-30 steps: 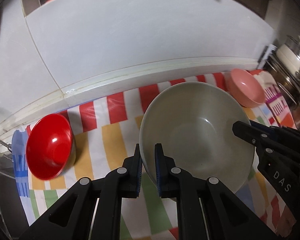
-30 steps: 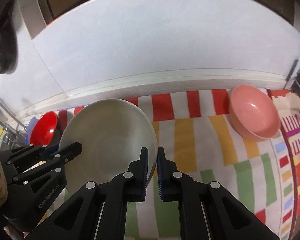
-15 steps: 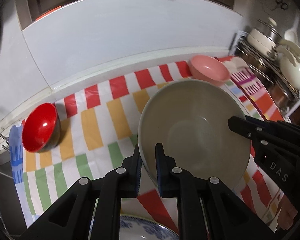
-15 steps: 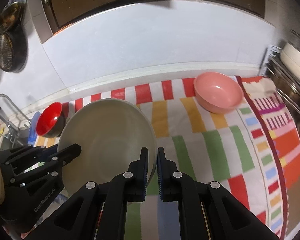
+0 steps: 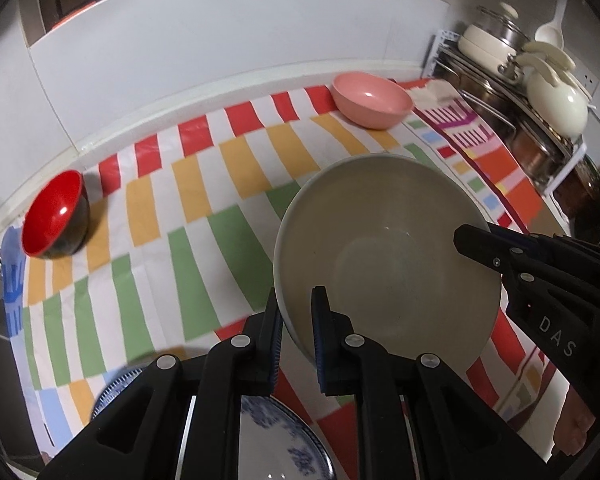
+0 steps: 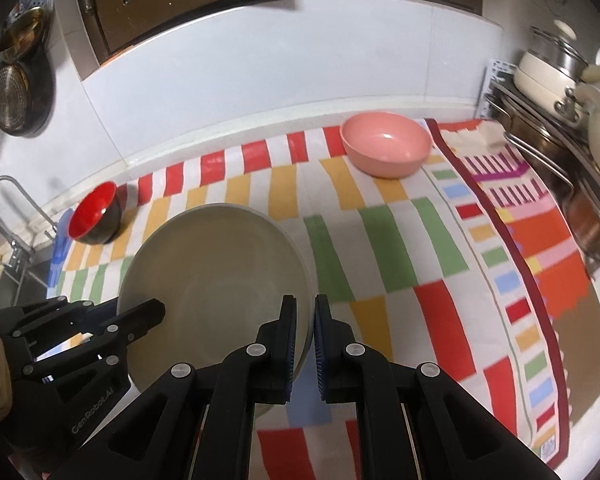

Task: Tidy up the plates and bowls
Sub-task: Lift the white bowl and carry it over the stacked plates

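A large grey-beige bowl [image 5: 384, 248] is held in the air over the striped cloth, also in the right wrist view [image 6: 216, 272]. My left gripper [image 5: 298, 320] is shut on its near-left rim. My right gripper [image 6: 306, 324] is shut on its right rim; it shows at the right in the left wrist view [image 5: 472, 240]. A pink bowl [image 5: 372, 100] [image 6: 386, 144] sits far right on the cloth. A red bowl with black outside [image 5: 54, 216] [image 6: 94, 214] stands far left. A blue-patterned plate [image 5: 276, 440] lies below my left gripper.
The striped cloth [image 6: 380, 248] covers the counter up to the white wall. A rack with pots and a cream kettle [image 5: 556, 104] stands at the right edge. A sink with a faucet [image 6: 12, 200] lies at the left. Pans hang top left [image 6: 16, 96].
Both grippers have lifted the big bowl up and drawn it back from the wall. The blue-patterned plate has come into view beneath it.
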{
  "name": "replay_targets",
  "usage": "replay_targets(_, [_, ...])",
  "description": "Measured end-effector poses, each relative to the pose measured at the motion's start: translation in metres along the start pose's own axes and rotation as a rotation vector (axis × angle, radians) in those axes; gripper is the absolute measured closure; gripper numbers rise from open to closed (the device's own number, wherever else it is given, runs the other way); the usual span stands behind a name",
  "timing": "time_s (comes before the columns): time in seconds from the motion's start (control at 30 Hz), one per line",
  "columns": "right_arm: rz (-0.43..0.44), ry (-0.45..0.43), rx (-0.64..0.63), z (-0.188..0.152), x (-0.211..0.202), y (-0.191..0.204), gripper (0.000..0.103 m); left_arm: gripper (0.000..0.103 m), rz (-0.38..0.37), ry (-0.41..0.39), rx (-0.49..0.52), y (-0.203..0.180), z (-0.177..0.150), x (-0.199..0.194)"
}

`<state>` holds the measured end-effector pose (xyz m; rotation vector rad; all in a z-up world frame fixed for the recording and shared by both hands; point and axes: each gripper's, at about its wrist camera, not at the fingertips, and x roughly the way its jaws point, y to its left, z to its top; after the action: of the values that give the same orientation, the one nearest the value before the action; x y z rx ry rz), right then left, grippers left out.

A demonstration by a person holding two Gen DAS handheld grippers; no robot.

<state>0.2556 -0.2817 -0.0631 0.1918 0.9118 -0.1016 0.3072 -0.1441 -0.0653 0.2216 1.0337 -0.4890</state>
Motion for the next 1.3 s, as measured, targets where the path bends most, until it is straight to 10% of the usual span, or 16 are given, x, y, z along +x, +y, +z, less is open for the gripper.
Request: replay_targets(1.3, [-0.038,0.156,0.031,-0.06,0.026,-0.037,0.093,0.088,-0.021,0.171,0.004,-0.039,-0.043,0.046])
